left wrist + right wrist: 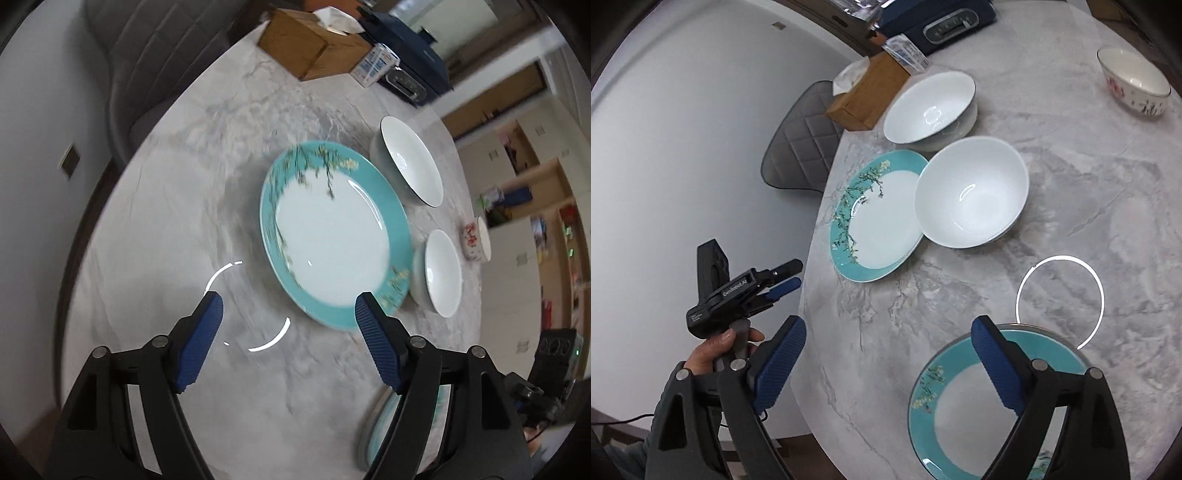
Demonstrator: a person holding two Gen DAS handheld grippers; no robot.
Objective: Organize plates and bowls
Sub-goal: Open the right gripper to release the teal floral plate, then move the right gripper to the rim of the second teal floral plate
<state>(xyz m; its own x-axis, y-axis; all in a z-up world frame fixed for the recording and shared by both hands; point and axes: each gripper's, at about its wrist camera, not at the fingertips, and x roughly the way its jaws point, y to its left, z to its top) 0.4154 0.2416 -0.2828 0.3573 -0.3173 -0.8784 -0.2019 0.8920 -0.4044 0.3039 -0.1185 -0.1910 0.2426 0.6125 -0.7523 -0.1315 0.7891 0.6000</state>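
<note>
A teal-rimmed plate with blossom print (328,236) lies on the marble table (221,147), just ahead of my open, empty left gripper (288,306). Beside it stand a large white bowl (410,166) and a smaller white bowl (441,273). In the right wrist view the same plate (875,218), the smaller bowl (971,195) touching its rim and the large bowl (931,109) show. A second teal plate (964,406) lies under my open, empty right gripper (888,336). The left gripper (783,280) hovers off the table edge.
A floral bowl (1132,83) stands at the far right. A wooden tissue box (868,92), a small carton (375,64) and a dark blue appliance (938,18) sit at the back. A grey chair (801,144) stands by the table's edge.
</note>
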